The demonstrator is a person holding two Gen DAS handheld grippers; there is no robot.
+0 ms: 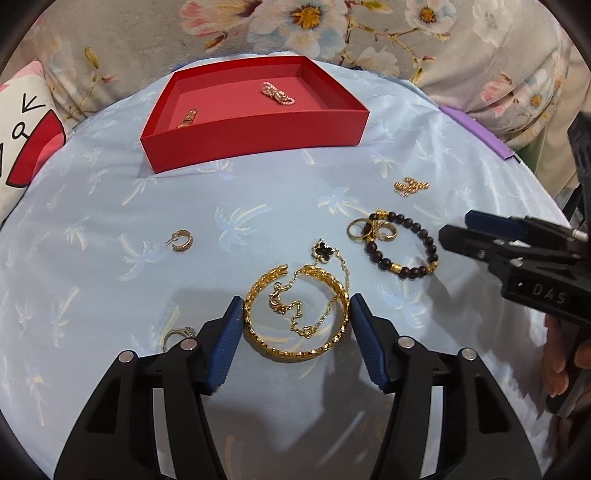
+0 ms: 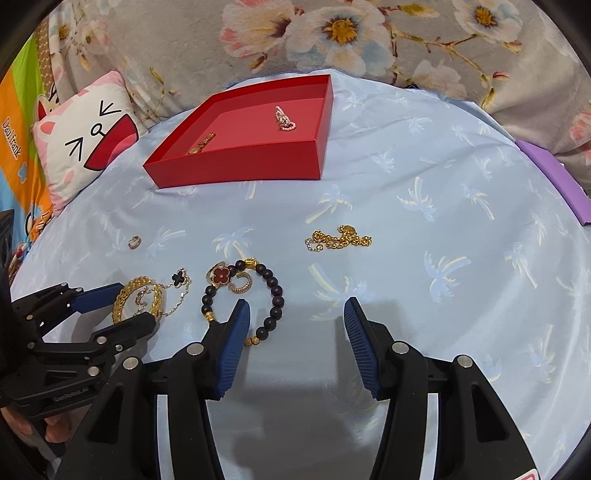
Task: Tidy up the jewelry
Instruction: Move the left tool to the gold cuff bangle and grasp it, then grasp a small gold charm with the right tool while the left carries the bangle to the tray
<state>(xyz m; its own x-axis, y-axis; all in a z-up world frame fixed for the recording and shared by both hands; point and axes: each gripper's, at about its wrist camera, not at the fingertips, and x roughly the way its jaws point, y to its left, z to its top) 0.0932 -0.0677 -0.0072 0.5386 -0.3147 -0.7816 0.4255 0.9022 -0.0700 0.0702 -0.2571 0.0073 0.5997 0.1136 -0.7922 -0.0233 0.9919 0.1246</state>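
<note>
A gold bangle (image 1: 295, 314) lies on the blue cloth with a black-clover chain (image 1: 325, 254) across it. My left gripper (image 1: 295, 314) is open, one finger on each side of the bangle, close to it; it also shows in the right wrist view (image 2: 122, 301). A dark bead bracelet (image 1: 402, 245) lies to the right with gold rings (image 1: 365, 230) inside it. My right gripper (image 2: 295, 314) is open and empty, its left finger over the bead bracelet (image 2: 275, 291). A red tray (image 1: 258, 125) at the back holds a pink bead piece (image 1: 277, 94) and a gold piece (image 1: 188, 118).
A gold chain (image 2: 338, 238) lies at the right, a hoop earring (image 1: 181, 240) at the left, a ring (image 1: 181, 334) by my left finger. A cartoon pillow (image 2: 85, 144) and floral bedding (image 2: 332, 33) lie beyond the cloth. A purple box (image 2: 554, 177) sits at the right edge.
</note>
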